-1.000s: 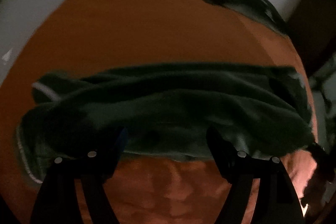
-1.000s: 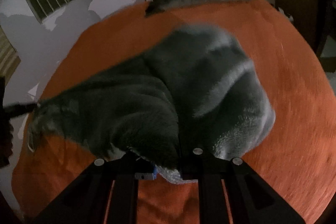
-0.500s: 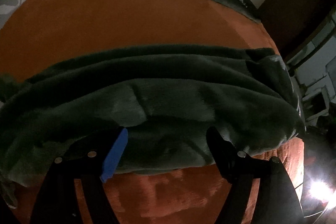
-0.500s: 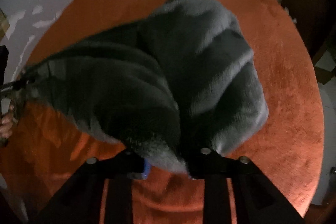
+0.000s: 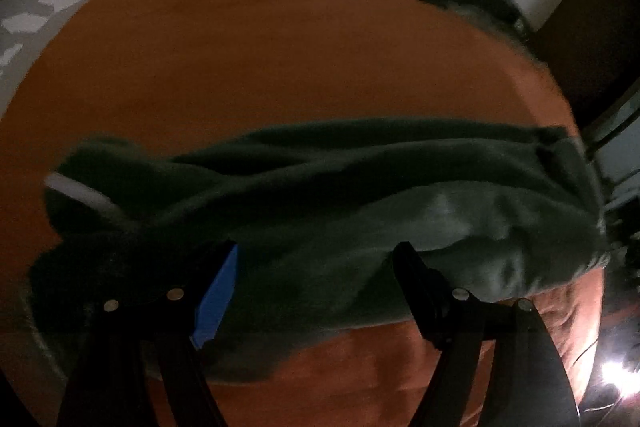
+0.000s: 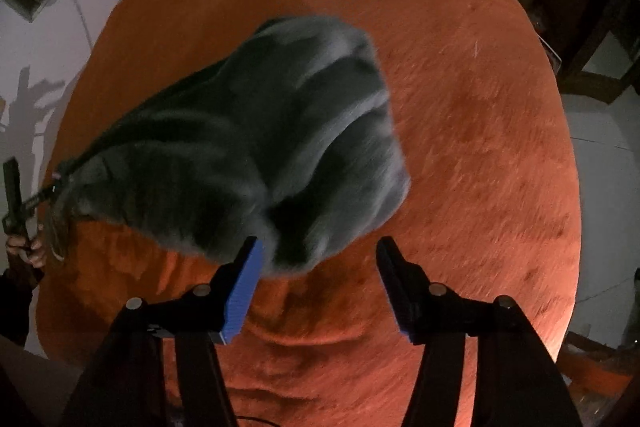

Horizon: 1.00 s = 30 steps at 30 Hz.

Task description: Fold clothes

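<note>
Garment point(image 6: 260, 147): bunched, mid-fold, on orange bed point(image 6: 480, 147).
Left gripper point(image 5: 316, 263): released, over garment.
Right gripper point(image 6: 318, 259): released.
Next: regrasp an edge.

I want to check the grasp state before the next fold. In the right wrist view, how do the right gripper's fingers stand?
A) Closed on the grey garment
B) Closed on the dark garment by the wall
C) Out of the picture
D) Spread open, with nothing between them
D: the right gripper has its fingers wide apart, and the grey garment lies beyond them on the orange cover, not pinched.
</note>
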{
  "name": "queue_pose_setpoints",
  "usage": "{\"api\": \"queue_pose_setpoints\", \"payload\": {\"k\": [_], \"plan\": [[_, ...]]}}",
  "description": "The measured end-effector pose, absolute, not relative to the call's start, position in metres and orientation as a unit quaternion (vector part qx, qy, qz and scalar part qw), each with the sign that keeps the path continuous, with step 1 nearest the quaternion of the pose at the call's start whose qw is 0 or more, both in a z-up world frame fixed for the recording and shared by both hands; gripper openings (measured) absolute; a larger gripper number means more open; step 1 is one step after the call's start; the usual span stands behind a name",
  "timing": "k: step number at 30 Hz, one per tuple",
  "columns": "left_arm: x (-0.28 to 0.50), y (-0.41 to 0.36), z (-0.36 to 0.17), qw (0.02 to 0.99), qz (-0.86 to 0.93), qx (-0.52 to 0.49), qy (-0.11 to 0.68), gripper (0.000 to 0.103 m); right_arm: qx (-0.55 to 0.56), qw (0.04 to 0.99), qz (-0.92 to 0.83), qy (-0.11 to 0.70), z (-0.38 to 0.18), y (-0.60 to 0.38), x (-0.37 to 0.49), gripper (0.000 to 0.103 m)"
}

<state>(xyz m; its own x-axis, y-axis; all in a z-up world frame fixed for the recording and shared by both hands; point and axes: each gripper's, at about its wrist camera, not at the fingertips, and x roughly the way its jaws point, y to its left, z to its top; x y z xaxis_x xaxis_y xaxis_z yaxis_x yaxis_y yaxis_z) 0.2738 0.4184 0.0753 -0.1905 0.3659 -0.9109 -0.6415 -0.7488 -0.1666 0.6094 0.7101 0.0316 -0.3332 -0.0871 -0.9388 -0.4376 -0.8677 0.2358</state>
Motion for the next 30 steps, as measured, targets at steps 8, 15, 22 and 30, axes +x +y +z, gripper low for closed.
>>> {"api": "queue_pose_setpoints", "payload": {"k": [8,15,22,30], "plan": [[0.279,0.426,0.076,0.361,0.747,-0.546,0.115,0.078,-0.567,0.131,0.764,0.278,0.005,0.753,0.554,0.058],[0.289,0.429,0.083,0.372,0.752,-0.528,0.133,0.078,-0.542,0.143,0.77,0.304,-0.018,0.725,0.561,0.052],[0.263,0.422,0.075,0.367,0.756,-0.521,0.148,0.078,-0.481,0.183,0.791,0.331,0.001,0.743,0.567,0.013],[0.238,0.425,0.079,0.368,0.743,-0.555,0.061,0.078,-0.404,0.217,0.856,0.24,0.075,0.73,0.541,0.007]]}}
